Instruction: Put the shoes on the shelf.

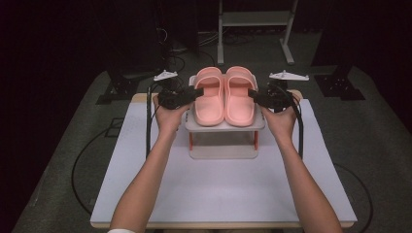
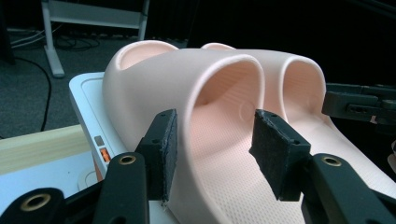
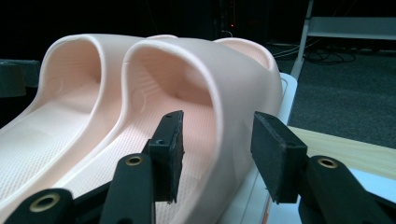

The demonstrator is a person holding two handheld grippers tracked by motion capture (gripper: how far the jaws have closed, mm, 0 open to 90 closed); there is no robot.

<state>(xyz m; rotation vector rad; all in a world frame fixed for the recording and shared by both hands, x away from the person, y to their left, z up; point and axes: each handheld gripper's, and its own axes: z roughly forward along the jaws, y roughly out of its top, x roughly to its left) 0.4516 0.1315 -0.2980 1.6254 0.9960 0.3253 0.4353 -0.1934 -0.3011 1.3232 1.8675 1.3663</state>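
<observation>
**Both grippers straddling slipper sides**

Pink slippers [image 1: 225, 94] sitting side by side on white rack [image 1: 224, 127], upper centre of frame. Left gripper [image 1: 198, 91] and right gripper [image 1: 251, 93] both spread apart, each straddling an outer slipper wall, not clamping.

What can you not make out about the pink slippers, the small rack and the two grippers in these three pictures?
- Slipper soles: hidden against the rack top, high view.
- Rack's lower shelf: mostly covered by its top, high view.
- Left gripper and right gripper: whether their pads touch the slipper sides is unclear.
- Slipper heels: cut off by the bottom edge, both gripper views.
</observation>
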